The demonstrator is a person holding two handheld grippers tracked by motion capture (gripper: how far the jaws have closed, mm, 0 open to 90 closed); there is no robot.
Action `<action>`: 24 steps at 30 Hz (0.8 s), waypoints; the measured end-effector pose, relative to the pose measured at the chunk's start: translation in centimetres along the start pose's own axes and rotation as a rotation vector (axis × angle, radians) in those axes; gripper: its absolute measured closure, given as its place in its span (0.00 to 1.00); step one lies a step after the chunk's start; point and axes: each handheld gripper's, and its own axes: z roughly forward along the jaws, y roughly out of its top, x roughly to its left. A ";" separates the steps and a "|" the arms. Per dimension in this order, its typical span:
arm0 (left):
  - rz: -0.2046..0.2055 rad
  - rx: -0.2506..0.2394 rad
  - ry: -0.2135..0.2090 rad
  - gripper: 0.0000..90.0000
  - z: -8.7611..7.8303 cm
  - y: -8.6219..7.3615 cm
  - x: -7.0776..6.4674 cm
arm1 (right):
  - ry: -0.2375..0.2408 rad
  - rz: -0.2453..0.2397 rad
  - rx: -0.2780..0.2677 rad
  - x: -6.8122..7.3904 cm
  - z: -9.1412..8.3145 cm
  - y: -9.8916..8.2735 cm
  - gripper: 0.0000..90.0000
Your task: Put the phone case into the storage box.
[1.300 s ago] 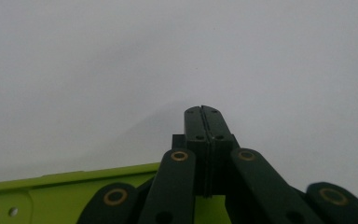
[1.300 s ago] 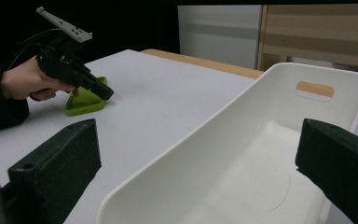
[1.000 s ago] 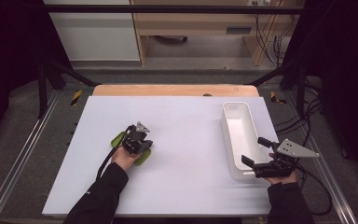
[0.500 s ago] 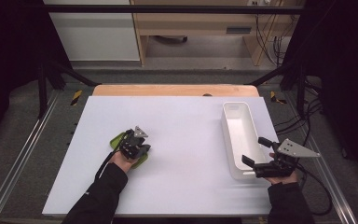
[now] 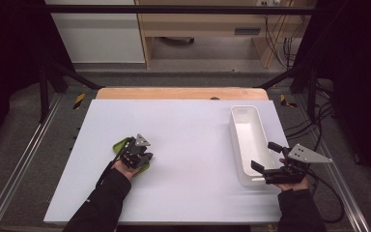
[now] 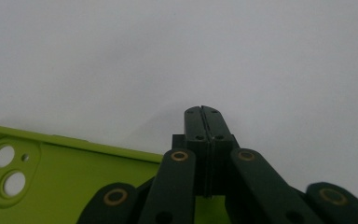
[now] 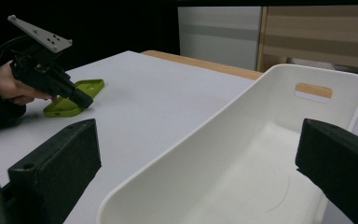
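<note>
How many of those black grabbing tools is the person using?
2. The left tool rests closed over the green phone case at the table's left; the right tool stands open around the near end of the white bin on the right.

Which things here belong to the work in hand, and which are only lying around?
In the work:
- green phone case, lying on the table under the left tool, whose jaws are shut
- white bin, its near wall between the open jaws of the right tool

Only around:
- white table
- wooden furniture behind
- cables on the floor
</note>
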 end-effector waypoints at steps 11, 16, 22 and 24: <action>0.016 0.019 0.013 1.00 -1.1 -1.1 -0.1 | 0.001 0.001 0.003 0.0 0.0 0.0 0.01; 0.022 0.023 0.018 1.00 -1.7 -1.8 -0.1 | 0.002 -0.001 0.000 0.0 0.0 0.0 0.01; 0.021 0.025 0.025 1.00 -2.5 -2.7 0.1 | 0.001 0.002 0.005 0.0 0.0 0.0 0.01; 0.027 0.030 0.032 1.00 -2.7 -2.9 0.1 | 0.001 0.003 0.005 0.0 0.0 0.0 0.01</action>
